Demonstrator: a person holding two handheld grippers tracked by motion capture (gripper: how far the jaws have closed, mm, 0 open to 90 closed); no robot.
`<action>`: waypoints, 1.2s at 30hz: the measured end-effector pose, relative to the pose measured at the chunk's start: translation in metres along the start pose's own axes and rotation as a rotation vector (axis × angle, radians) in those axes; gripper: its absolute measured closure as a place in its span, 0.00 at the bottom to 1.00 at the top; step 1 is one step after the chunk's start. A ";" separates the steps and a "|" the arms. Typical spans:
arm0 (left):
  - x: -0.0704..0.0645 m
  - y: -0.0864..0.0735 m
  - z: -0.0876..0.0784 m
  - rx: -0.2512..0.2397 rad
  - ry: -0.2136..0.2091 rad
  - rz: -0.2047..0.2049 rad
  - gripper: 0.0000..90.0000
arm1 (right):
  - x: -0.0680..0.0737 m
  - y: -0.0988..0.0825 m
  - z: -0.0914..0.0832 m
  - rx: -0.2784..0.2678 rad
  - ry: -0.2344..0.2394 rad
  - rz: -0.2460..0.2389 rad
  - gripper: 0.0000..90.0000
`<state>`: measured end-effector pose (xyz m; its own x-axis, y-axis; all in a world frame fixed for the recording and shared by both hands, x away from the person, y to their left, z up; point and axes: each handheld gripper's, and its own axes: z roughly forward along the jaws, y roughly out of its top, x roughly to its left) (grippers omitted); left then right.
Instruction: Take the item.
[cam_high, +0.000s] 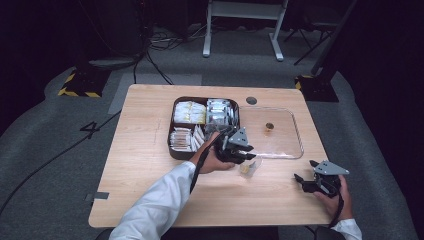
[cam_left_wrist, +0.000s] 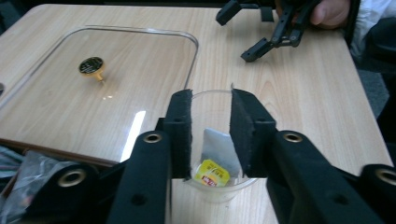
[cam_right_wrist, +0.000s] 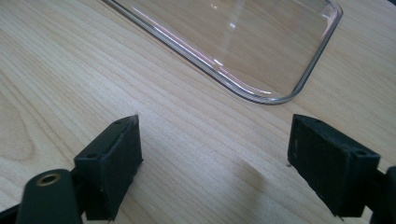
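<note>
Tea bag (cam_left_wrist: 215, 161) lies inside the clear plastic cup (cam_left_wrist: 219, 186) near the table's (cam_high: 145, 165) front, just right of the compartment box (cam_high: 172, 150) of sachets; that drop looks done. Left gripper (cam_left_wrist: 211, 135) hangs above the cup, jaws parted slightly, pads off the bag. Right gripper (cam_right_wrist: 215, 163) idles wide open over bare wood, holding nothing. Clear lid (cam_left_wrist: 140, 70) with its gold knob (cam_left_wrist: 92, 66) lies flat beside the box; refitting it probably remains. Nothing blocks the way.

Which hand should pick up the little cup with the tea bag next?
Left, probably. The left gripper already hangs right over the clear cup holding the tea bag, fingers apart. The right gripper sits farther off, over bare table.
</note>
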<state>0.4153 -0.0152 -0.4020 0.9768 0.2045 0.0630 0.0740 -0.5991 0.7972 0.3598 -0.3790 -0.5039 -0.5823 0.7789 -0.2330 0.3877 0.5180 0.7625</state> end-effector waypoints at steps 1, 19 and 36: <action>0.000 0.000 -0.002 0.001 0.008 0.000 0.73 | 0.000 0.000 0.000 0.000 0.000 0.001 0.20; 0.000 -0.004 -0.037 0.080 0.161 0.008 0.27 | 0.000 0.000 0.000 0.000 0.000 0.002 0.20; -0.003 -0.026 -0.075 0.110 0.201 -0.001 0.19 | 0.000 0.000 0.000 0.000 0.001 0.003 0.20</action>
<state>0.3958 0.0576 -0.3778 0.9179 0.3485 0.1896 0.1068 -0.6772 0.7280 0.3599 -0.3790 -0.5039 -0.5822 0.7798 -0.2302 0.3895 0.5160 0.7629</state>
